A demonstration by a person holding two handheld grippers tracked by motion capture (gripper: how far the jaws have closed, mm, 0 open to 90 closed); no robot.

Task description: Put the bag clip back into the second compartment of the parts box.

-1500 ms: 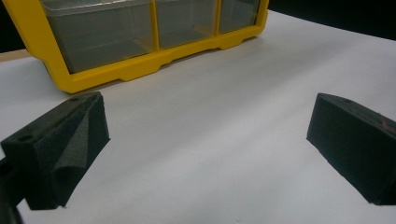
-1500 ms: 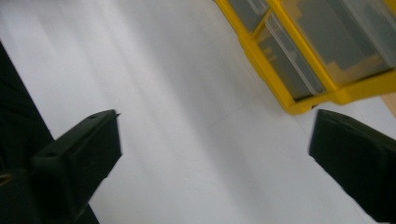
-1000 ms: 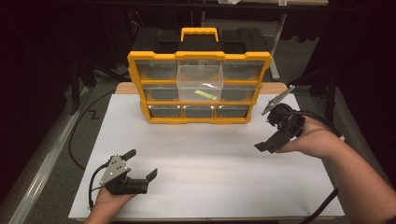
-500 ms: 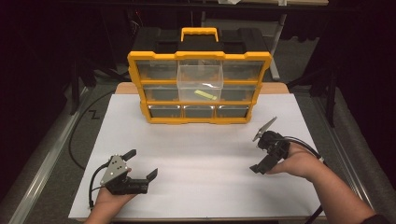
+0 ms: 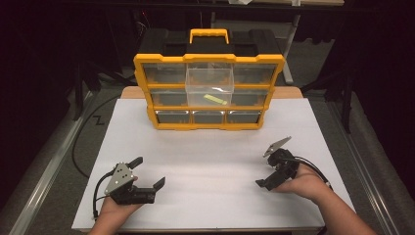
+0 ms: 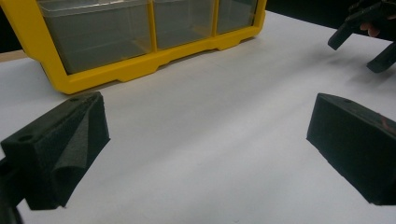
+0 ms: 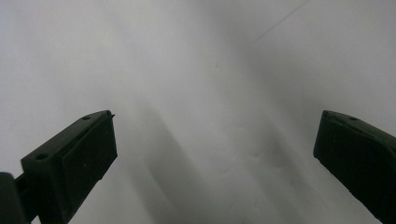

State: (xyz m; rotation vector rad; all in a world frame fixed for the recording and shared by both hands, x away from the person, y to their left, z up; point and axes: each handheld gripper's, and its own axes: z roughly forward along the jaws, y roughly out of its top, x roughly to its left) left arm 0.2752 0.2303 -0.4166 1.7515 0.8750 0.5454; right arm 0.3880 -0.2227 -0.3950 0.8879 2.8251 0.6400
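Over the last second the right tool [image 5: 275, 166] has drawn back from beside the yellow organizer [image 5: 209, 90] toward the person's edge of the tabletop [image 5: 210, 161], coming lower and nearer the right hand's corner, jaws wide apart and empty.

A white-topped table [image 5: 210, 156] carries a yellow-framed drawer cabinet [image 5: 209, 93] at its far middle. The left gripper [image 5: 147, 172] rests on it near left, the right gripper [image 5: 274, 164] near right.

Bare white table [image 5: 210, 161] lies open before the yellow organizer [image 5: 209, 93].
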